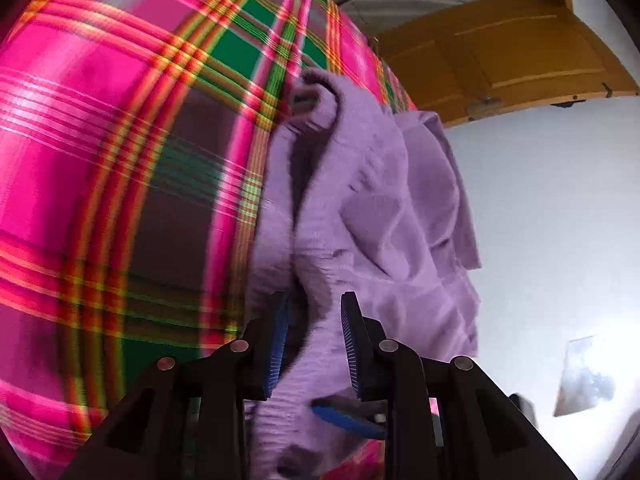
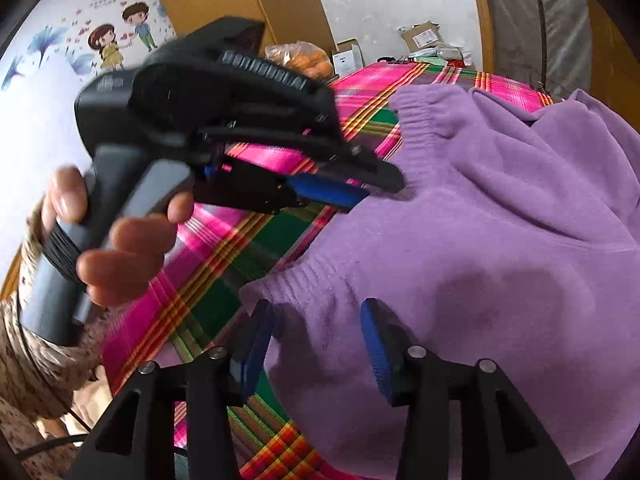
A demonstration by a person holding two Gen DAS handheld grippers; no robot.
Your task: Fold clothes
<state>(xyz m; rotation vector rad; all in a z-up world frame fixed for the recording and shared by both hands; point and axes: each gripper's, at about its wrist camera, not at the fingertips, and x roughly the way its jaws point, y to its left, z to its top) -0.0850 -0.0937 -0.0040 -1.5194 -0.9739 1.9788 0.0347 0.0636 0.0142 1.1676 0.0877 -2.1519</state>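
purple sweater (image 2: 480, 232) rumpled on plaid bench (image 2: 224, 264) | soft, light, floppy knit; take the ribbed hem | left gripper (image 1: 314, 336) jaws open astride a fold | right gripper (image 2: 316, 344) jaws open over hem

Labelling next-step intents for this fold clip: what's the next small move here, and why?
Probably close the right gripper on the ribbed hem of the purple sweater. Its jaws stand open with that hem lying between them, so nothing is gripped there yet. The left gripper looks already pinched on the knit further up, over the plaid cloth, though blur leaves that uncertain.
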